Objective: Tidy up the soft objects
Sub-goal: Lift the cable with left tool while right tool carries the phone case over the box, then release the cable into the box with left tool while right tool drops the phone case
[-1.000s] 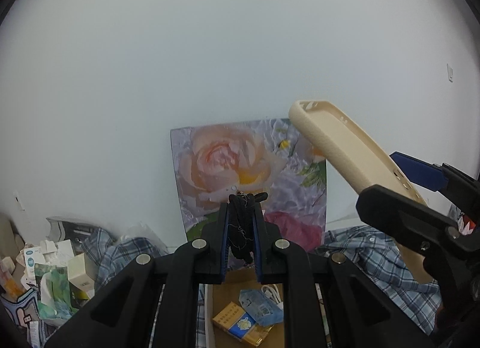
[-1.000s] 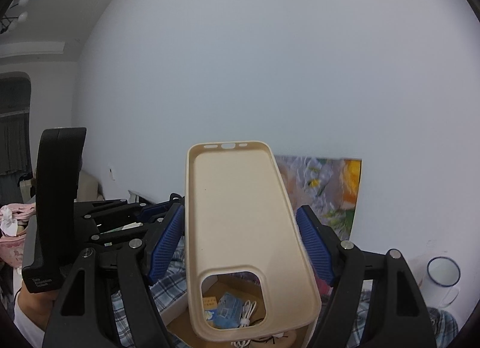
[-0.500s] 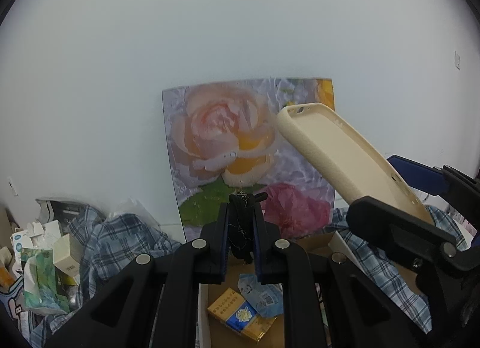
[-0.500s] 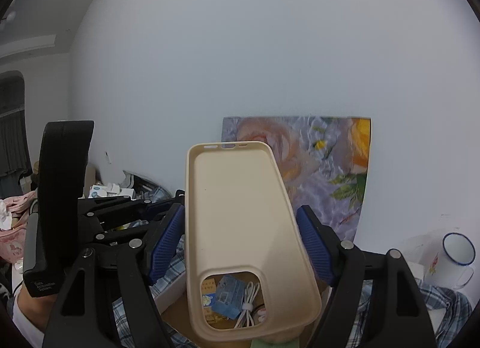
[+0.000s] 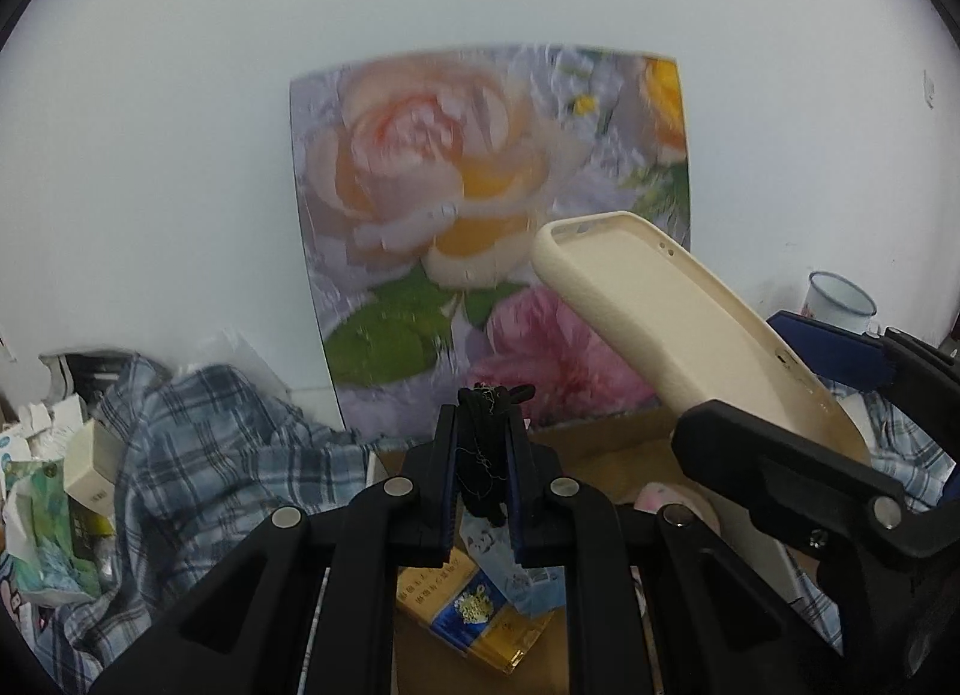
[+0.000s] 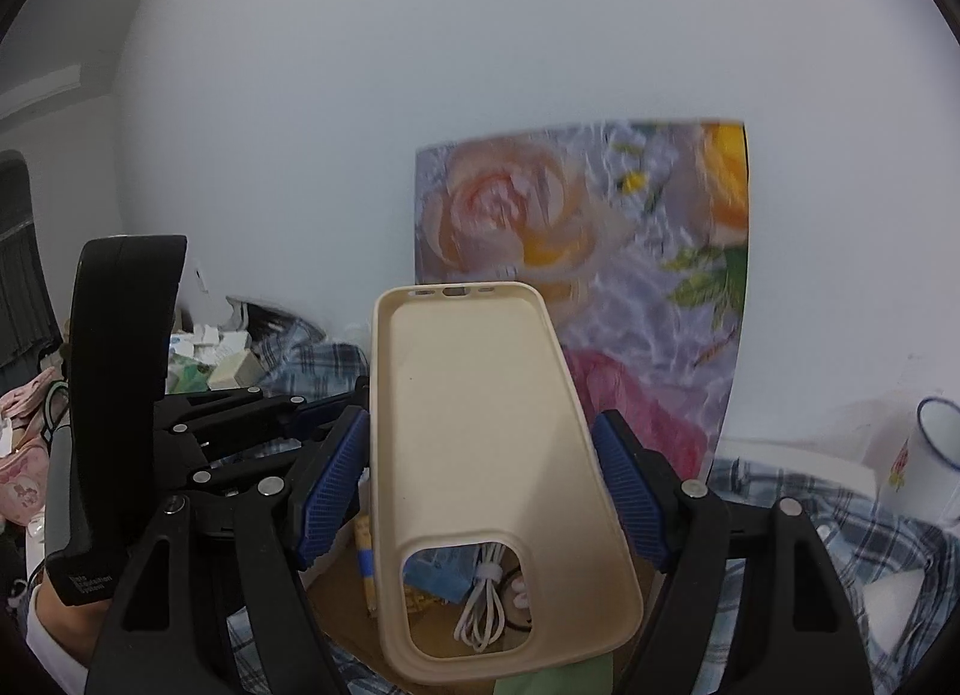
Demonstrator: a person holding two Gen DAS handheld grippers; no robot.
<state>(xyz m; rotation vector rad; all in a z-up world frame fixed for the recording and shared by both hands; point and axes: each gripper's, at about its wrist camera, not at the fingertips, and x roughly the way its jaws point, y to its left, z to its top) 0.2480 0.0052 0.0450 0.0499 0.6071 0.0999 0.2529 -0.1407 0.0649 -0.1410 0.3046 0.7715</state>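
My right gripper (image 6: 480, 485) is shut on a cream soft phone case (image 6: 480, 431), held upright above a cardboard box (image 6: 336, 605). The case also shows at the right of the left wrist view (image 5: 666, 311), with the right gripper's blue pad (image 5: 828, 341) beside it. My left gripper (image 5: 483, 473) is shut on a small black fuzzy fabric item (image 5: 483, 455) that sticks up between the jaws, above the same box (image 5: 600, 455).
The box holds a yellow-blue packet (image 5: 468, 605), a blue pouch (image 5: 528, 575) and a coiled white cable (image 6: 486, 605). A flower picture (image 5: 480, 203) leans on the wall. Plaid cloth (image 5: 198, 455), cartons (image 5: 84, 467) at left, an enamel mug (image 6: 924, 467) at right.
Both grippers have tilted down and moved forward toward the box; the flower picture sits higher and larger in view. Both grips are unchanged.
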